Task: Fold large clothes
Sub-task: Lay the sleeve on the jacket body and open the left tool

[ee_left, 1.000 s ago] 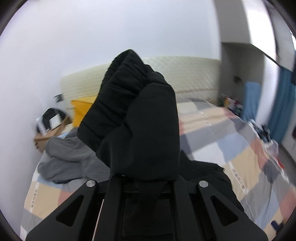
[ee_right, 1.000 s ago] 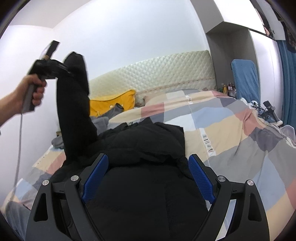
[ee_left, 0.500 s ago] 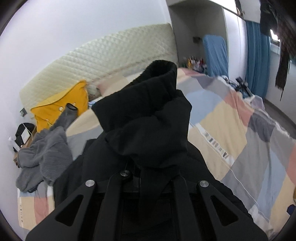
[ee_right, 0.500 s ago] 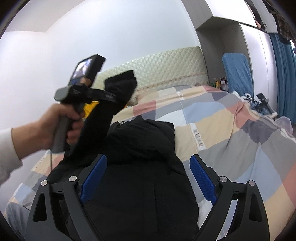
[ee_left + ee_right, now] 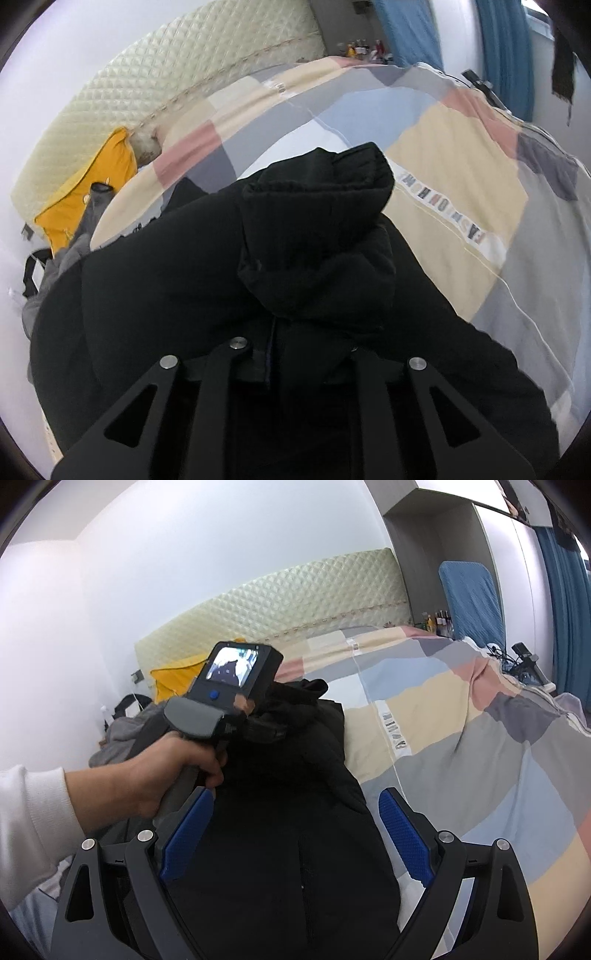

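- Jacket (image 5: 280,830): black, padded, lying lengthwise on the bed's patchwork quilt (image 5: 461,746), its top toward the headboard (image 5: 295,602).
- Sleeve (image 5: 317,236): black, ribbed cuff at the far end; bunched and draped across the jacket's body, its end pinched in the left gripper.
- Left gripper (image 5: 306,354): black; fingers closed together on the sleeve fabric, which covers their tips. In the right wrist view it appears as a grey-handled tool with a small lit screen (image 5: 232,668), gripped by the person's left hand (image 5: 173,768), white cuff at the wrist, over the jacket's left side.
- Right gripper (image 5: 295,830): blue-padded fingers (image 5: 404,834) spread wide apart, holding nothing, above the jacket's lower part; whether they touch the cloth cannot be told.
- Yellow pillow (image 5: 92,184): against the headboard, left of the jacket.
- Grey garment (image 5: 122,734): heaped near the pillow, just beside the jacket's left edge.
- Blue curtain (image 5: 506,55): far right, beyond the bed.
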A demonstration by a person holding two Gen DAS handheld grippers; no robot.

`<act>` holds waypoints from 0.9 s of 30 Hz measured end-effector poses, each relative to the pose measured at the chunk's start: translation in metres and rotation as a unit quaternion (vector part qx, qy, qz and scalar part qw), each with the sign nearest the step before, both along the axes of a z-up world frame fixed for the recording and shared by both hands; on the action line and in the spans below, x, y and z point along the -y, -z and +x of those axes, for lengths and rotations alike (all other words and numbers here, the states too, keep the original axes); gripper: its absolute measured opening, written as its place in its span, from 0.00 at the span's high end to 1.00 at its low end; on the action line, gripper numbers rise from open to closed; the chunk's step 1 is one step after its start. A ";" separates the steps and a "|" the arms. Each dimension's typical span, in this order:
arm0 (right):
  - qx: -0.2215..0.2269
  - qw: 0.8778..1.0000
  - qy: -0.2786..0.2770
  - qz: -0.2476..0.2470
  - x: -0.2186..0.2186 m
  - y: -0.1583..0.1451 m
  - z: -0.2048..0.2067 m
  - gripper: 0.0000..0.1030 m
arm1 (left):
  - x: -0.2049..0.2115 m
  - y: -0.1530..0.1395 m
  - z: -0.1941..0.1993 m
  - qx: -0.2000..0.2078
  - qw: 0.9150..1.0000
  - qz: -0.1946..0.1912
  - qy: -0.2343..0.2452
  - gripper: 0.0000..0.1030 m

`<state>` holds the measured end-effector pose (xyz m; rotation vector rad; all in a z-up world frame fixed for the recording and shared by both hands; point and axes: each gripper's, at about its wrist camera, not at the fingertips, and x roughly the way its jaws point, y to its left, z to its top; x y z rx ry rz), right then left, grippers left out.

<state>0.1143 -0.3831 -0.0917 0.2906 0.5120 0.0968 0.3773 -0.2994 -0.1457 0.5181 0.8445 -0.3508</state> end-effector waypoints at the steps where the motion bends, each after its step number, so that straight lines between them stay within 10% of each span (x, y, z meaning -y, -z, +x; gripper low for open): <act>1: 0.001 1.000 0.000 -0.006 -0.002 0.000 0.000 0.11 | -0.001 -0.002 0.002 -0.006 1.000 -0.010 -0.005 0.82; 9: 0.009 1.000 0.002 -0.014 -0.006 -0.001 0.000 0.11 | -0.010 -0.033 -0.020 -0.037 0.997 -0.062 0.000 0.45; 11: 0.012 1.000 0.002 -0.015 -0.007 -0.002 -0.002 0.11 | -0.018 -0.046 -0.028 -0.038 0.996 -0.085 -0.002 0.11; 27: 0.029 0.999 -0.011 -0.030 -0.024 -0.014 -0.006 0.11 | -0.172 -0.141 -0.088 0.023 0.982 -0.172 -0.073 0.08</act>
